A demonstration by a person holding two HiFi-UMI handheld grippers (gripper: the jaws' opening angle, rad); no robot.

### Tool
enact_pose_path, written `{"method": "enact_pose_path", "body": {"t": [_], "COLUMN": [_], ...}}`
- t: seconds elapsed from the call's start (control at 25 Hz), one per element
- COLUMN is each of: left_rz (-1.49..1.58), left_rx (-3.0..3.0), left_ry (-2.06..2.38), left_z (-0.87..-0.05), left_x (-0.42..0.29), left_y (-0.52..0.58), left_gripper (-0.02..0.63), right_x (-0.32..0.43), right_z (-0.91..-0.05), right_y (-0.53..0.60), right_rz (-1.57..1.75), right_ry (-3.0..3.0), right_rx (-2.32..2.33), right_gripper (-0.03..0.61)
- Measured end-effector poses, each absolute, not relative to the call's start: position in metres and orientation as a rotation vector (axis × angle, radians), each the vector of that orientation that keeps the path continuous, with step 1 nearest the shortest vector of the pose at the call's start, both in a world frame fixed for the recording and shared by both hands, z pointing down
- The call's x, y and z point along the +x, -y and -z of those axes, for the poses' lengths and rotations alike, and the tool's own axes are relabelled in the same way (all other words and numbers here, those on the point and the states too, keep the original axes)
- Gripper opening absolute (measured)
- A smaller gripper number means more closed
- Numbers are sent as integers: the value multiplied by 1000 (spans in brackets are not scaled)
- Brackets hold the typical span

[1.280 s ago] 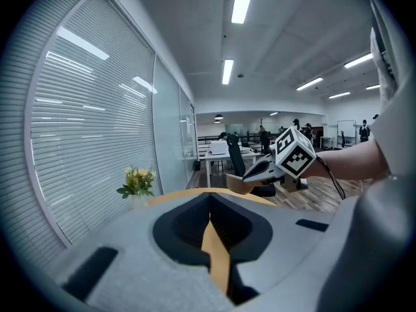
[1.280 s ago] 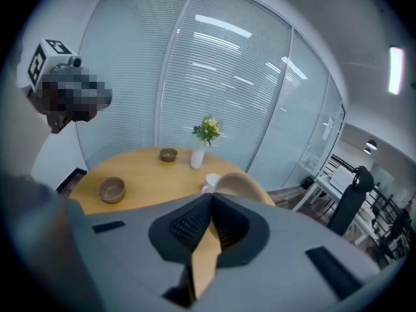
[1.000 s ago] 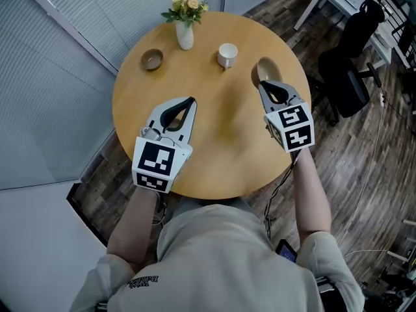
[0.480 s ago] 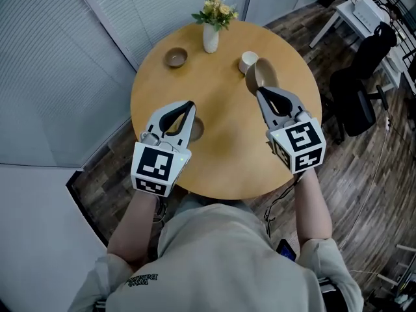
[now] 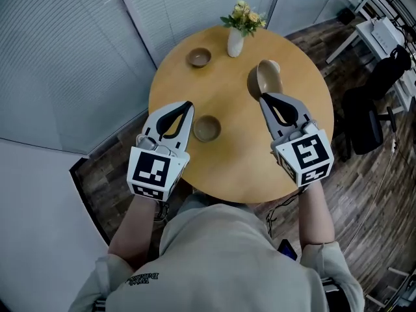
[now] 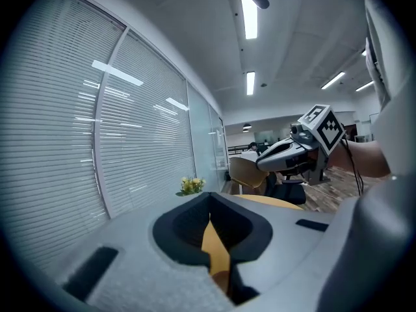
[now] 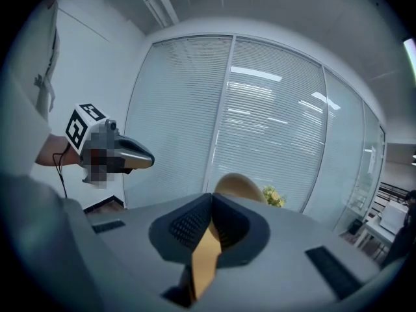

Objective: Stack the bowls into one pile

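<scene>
Three tan bowls are in the head view on a round wooden table [image 5: 240, 168]. One bowl [image 5: 199, 57] sits at the far left. Another bowl [image 5: 207, 128] rests near the middle, just right of my left gripper [image 5: 188, 104], which is shut and empty. My right gripper [image 5: 263, 97] is shut on the rim of the third bowl [image 5: 268, 78], held tilted above the table's far right. In the right gripper view that bowl [image 7: 238, 184] stands up beyond the shut jaws [image 7: 211, 197]. The left gripper view shows its own shut jaws [image 6: 209, 205] and the right gripper [image 6: 291, 152] with the bowl [image 6: 247, 173].
A white vase of yellow flowers [image 5: 237, 36] stands at the table's far edge. Slatted blinds and a glass wall run behind and to the left. A black office chair [image 5: 365, 117] and a white desk [image 5: 383, 34] stand to the right on the wooden floor.
Both grippers have risen. The right one carried its bowl from the table's right side inward, in front of the white cup. The left one moved aside and uncovered the middle bowl.
</scene>
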State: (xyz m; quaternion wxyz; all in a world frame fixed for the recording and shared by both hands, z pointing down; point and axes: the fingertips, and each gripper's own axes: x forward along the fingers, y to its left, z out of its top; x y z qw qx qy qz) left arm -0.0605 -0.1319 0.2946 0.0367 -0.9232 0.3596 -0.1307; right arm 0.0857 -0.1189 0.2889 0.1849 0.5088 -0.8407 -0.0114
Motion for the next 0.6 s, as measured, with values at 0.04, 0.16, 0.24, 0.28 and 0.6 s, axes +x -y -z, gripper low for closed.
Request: {"method": "enact_pose_path", "body": {"t": [0.04,0.16,0.24,0.28,0.6], "left_rz": [399,400,410,414,434], "left_rx": [-2830,-2818,-2810,-2806,-2806], "left_ry": [-1115,-1140,-1155,-1164,-1223], "left_z": [-293,-291,-291,-292,-304], "left_x": [-64,-76,-83,-86,-108], "left_y": [132,131,132,133,139], "left_gripper": [21,20,21,21,21], "right_x": [83,72,63,58,10], "right_z": [-289,-290,-293,-295,-331], "right_y": [119,122,124,124,131], "right_rz": [32,28,24,22,-32], "right_ry": [2377,2398,2406,2410,2425], "right_rx": [1427,1402,1372,1353,1181], "right_gripper": [31,31,31,31,31]}}
